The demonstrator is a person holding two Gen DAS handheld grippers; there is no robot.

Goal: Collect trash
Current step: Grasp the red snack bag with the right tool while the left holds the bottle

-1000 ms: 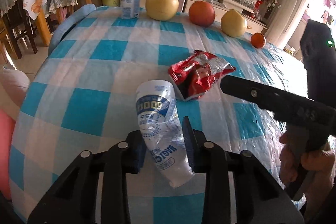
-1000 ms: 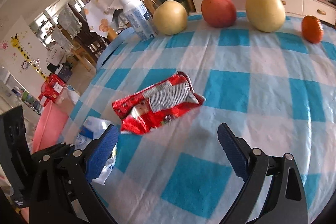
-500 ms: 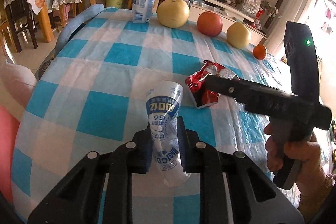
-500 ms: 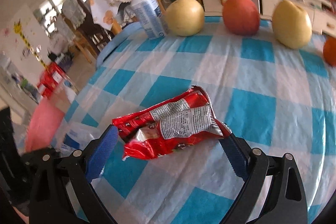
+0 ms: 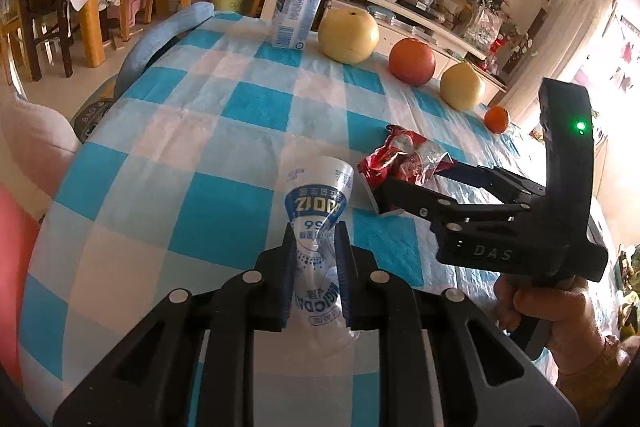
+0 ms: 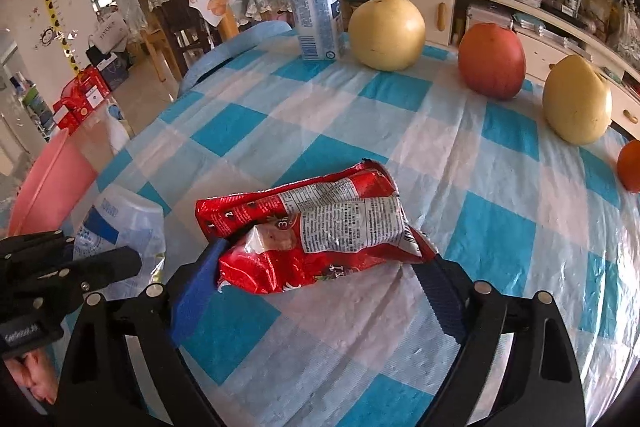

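Observation:
A crumpled white and blue plastic wrapper (image 5: 316, 195) lies on the checked tablecloth (image 5: 200, 131), and my left gripper (image 5: 314, 247) is shut on its near end. The same wrapper (image 6: 120, 223) shows at the left of the right wrist view, with the left gripper (image 6: 132, 261) on it. A red snack wrapper (image 6: 320, 223) lies flat between the fingers of my right gripper (image 6: 320, 259). Those jaws are closing, with the blue pads (image 6: 200, 279) at the wrapper's two ends and not squeezing it. In the left wrist view the right gripper (image 5: 416, 179) straddles the red wrapper (image 5: 404, 155), held by a hand (image 5: 552, 311).
Along the table's far edge stand a white bottle (image 5: 298, 11), a yellow pear (image 5: 348, 35), a red apple (image 5: 412, 61), a second pear (image 5: 462, 89) and an orange (image 5: 497, 119). A pink basin (image 6: 52, 187) sits off the table's left side. Chairs stand beyond.
The left jaws closed on the white wrapper and pinched it narrow. The right gripper came forward until the red wrapper lay between its fingers, and its jaws narrowed a little.

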